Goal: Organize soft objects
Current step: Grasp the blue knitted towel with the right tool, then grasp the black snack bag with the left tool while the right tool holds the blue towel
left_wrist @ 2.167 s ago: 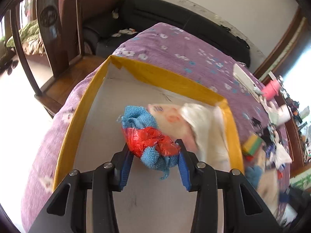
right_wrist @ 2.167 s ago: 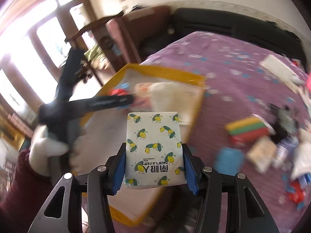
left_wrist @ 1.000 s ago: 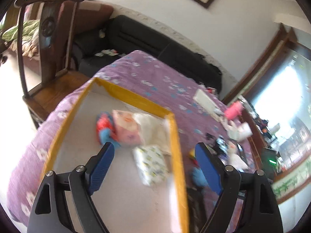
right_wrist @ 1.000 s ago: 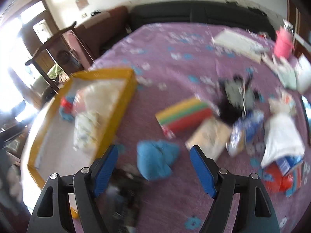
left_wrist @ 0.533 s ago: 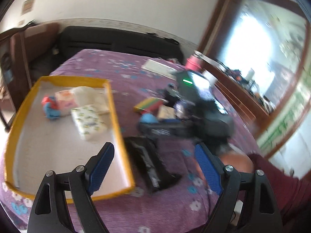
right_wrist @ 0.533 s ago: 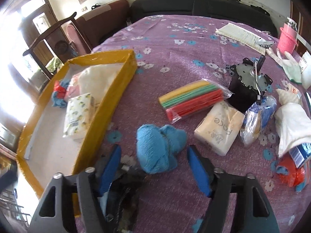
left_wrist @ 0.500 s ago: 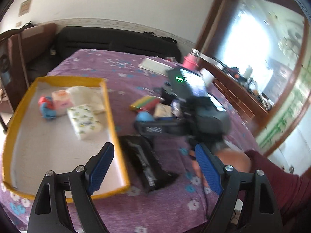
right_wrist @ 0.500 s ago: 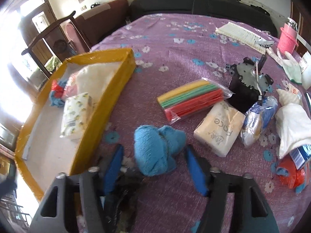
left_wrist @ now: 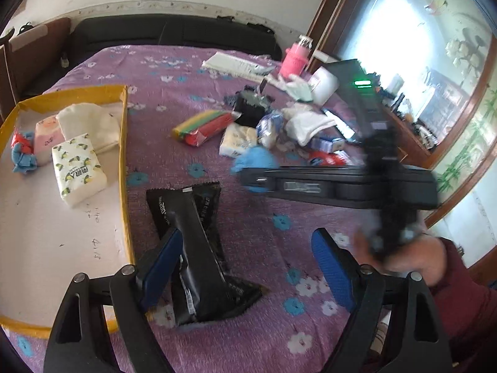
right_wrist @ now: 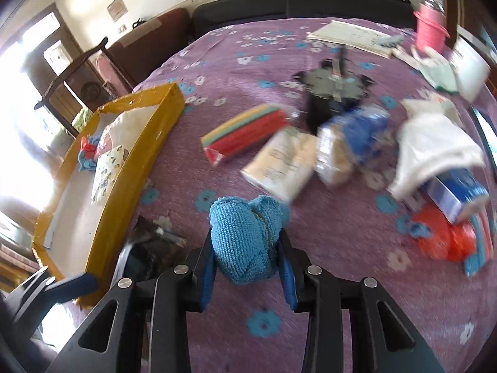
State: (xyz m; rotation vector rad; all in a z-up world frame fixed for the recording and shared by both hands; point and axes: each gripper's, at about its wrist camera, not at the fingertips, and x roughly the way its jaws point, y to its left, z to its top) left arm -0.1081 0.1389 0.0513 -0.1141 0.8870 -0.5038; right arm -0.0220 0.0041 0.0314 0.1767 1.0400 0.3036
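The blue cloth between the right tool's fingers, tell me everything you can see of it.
The blue cloth is a bright blue, nubby terry-like fabric, bunched into a rounded wad with a fold splitting it into two lobes. It sits on the purple flowered bedspread, outside the yellow tray. The right tool has a blue finger pressed against each side of it. Its underside is hidden.

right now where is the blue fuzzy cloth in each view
Left wrist view: blue fuzzy cloth lies right of centre on the purple spread, partly behind the right tongs.
Right wrist view: low centre, pinched between the blue pads.
Shared landmark: yellow-rimmed tray, left of the cloth in both.
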